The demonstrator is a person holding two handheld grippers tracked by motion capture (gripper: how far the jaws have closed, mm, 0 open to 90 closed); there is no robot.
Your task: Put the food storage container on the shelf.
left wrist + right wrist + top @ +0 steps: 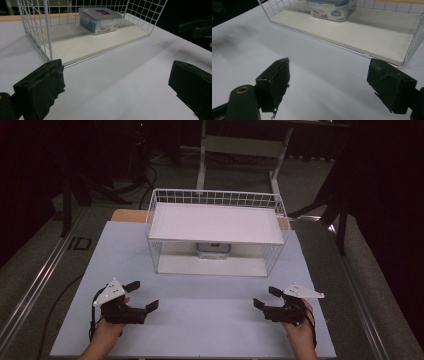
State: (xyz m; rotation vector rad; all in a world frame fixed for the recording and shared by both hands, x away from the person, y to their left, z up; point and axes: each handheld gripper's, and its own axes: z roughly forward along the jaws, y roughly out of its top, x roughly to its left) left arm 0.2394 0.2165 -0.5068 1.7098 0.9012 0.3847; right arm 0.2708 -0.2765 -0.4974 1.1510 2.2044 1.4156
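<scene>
Centrally, at about 12 o'clock on the pale surface (200, 320), a clear plastic food box (100, 20) with a blue-trimmed lid sits upright toward the back of the lower shelf of a white wire rack (215, 232). Its long axis runs side to side across the rack, parallel to the rack's open front edge, lid facing up. The rack's upper shelf covers it from above. Well apart, the left hand-held gripper (141, 296) rests at about 8 o'clock, jaws spread wide and empty, pointing toward the middle. The right hand-held gripper (265, 298) at 4 o'clock mirrors it, jaws likewise parted, holding nothing.
</scene>
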